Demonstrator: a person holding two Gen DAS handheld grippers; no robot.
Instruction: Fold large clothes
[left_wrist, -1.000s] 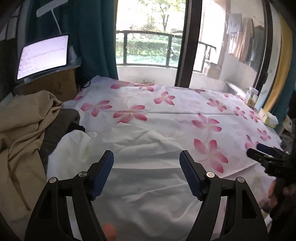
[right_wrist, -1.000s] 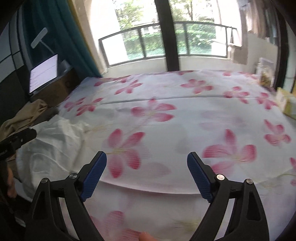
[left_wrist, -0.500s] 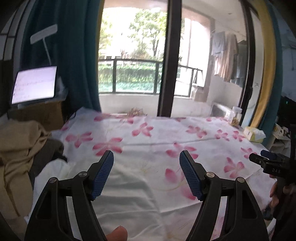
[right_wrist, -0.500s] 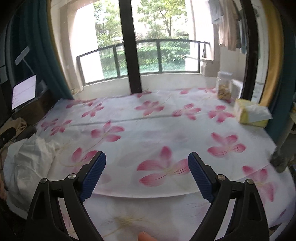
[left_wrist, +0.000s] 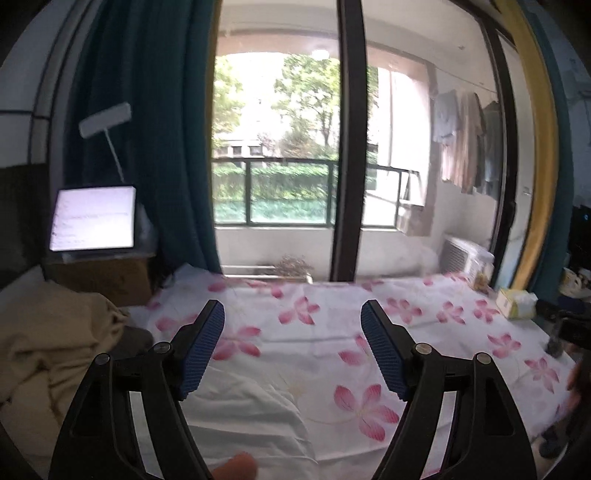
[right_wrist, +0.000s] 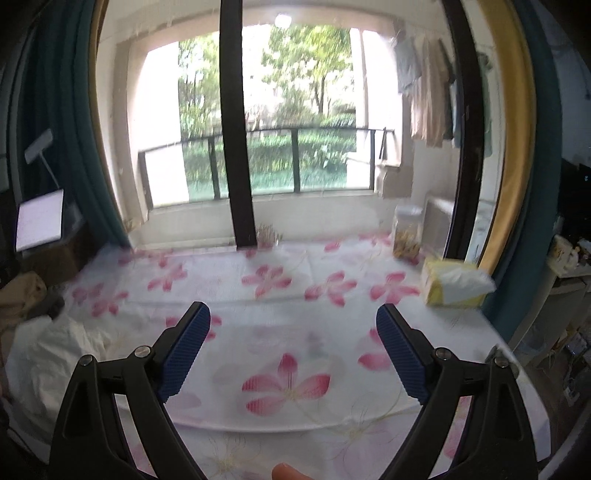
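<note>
While both tools gape wide — left tool (left_wrist: 291, 347), right tool (right_wrist: 293, 347) — one white garment (right_wrist: 51, 354) lies crumpled.

The left black two-finger gripper with blue ribbed pads (left_wrist: 291, 339) is held level, its jaws spread wide with nothing between them. The right black two-finger gripper with blue ribbed pads (right_wrist: 293, 341) is likewise wide apart and holds nothing. A bare fingertip (left_wrist: 236, 468) shows at each view's lower edge.

A home bedroom: a bed under a white sheet with pink flowers (right_wrist: 295, 321) lies before a glass balcony door (right_wrist: 258, 147), laundry hanging (left_wrist: 461, 144) beyond it.
</note>
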